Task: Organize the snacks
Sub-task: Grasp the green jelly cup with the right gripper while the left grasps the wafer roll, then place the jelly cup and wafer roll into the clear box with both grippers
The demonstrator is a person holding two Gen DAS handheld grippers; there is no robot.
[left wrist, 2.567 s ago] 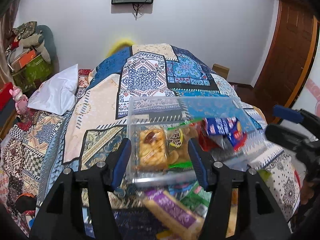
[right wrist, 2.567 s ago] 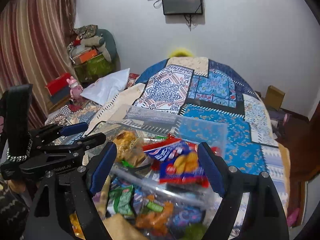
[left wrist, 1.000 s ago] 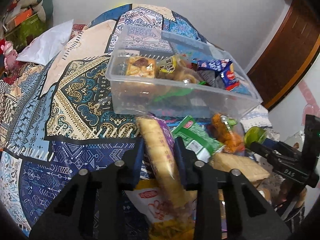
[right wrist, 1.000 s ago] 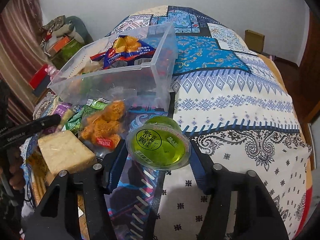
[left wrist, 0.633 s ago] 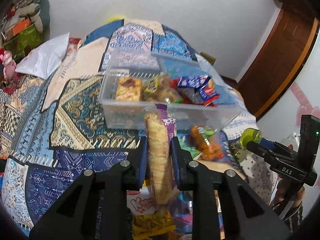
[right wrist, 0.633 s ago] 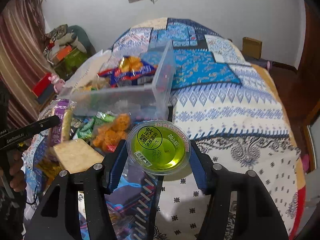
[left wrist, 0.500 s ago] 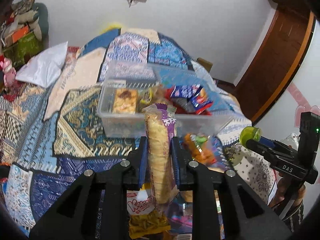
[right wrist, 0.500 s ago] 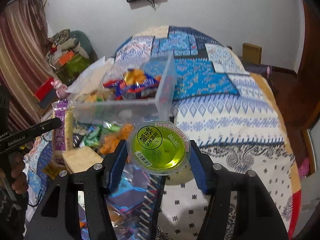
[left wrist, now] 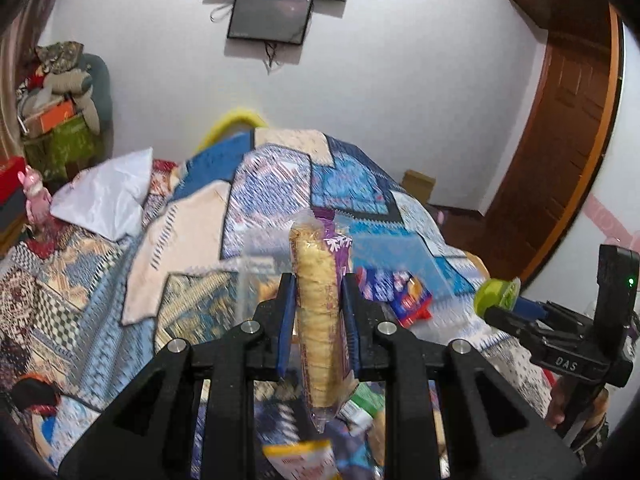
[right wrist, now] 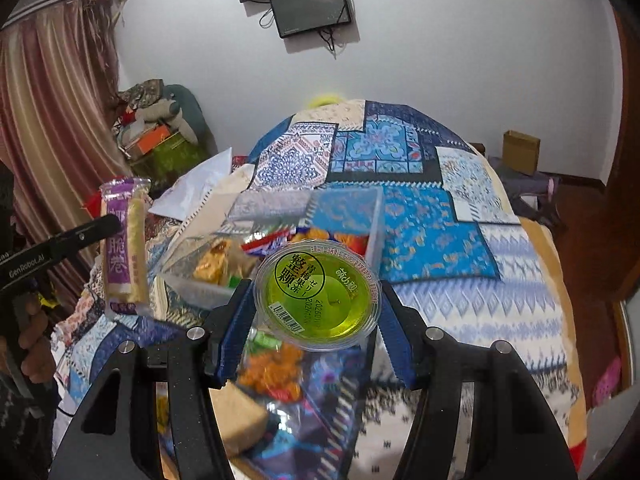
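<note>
My left gripper [left wrist: 318, 294] is shut on a long purple pack of rolled wafers [left wrist: 318, 312], held upright above the bed; the same wafer pack [right wrist: 122, 248] shows at the left of the right wrist view. My right gripper [right wrist: 316, 300] is shut on a round green jelly cup [right wrist: 318, 298], its printed lid facing the camera; the jelly cup [left wrist: 496, 292] appears edge-on at the right of the left wrist view. A clear plastic bin [right wrist: 372, 216] with several snack packs sits on the quilt beyond both grippers.
Loose snacks lie on the quilt [right wrist: 440, 280] below the grippers: an orange snack bag [right wrist: 272, 368], a tan wafer block [right wrist: 240, 416], a yellow pack [left wrist: 300, 456]. A white pillow [left wrist: 104, 200] lies at the left. A wooden door [left wrist: 560, 140] stands at the right.
Both grippers rose from the snack pile, the left lifting the wafer pack, the right lifting the jelly cup. The views tilted up, so the wall and screen now show.
</note>
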